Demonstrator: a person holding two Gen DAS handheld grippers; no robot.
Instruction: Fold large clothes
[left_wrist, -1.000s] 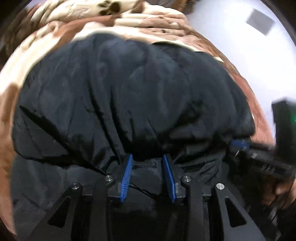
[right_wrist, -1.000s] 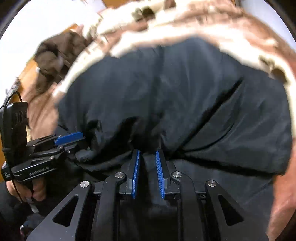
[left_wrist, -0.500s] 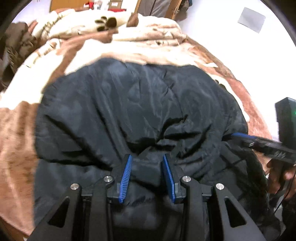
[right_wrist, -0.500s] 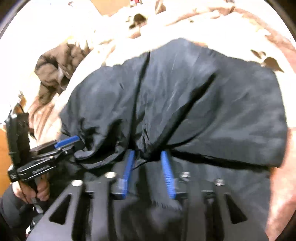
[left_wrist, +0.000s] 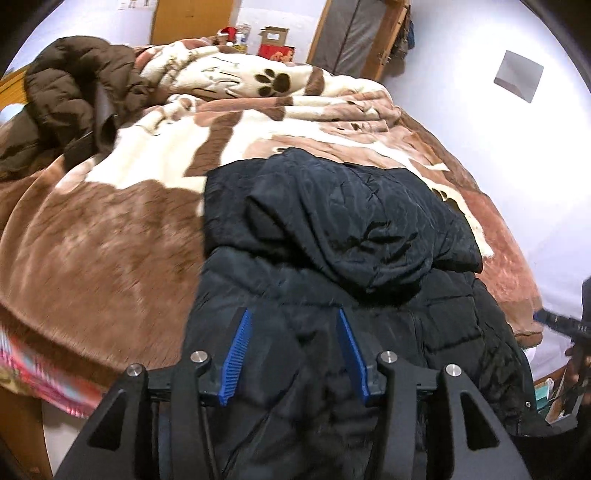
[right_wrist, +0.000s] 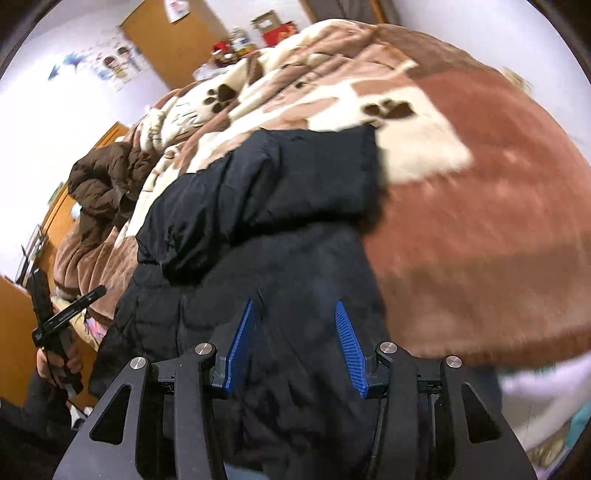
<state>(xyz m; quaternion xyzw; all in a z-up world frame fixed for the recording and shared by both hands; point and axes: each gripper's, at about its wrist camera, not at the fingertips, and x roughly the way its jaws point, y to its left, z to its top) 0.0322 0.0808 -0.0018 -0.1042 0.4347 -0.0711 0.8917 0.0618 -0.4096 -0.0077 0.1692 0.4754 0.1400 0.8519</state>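
A black puffer jacket lies folded on a bed's brown-and-cream paw-print blanket, draping over the near edge. The left gripper hangs above it, jaws opening, clear of the fabric; the right gripper stands likewise parted, empty. A brown coat sits heaped at the bed's far left corner

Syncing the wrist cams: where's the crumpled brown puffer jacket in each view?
Left wrist: crumpled brown puffer jacket upper left, on the paw-print fleece blanket.
Right wrist: jacket at mid-left, beyond the black padded coat.
Shared landmark: red cardboard box past the bed.
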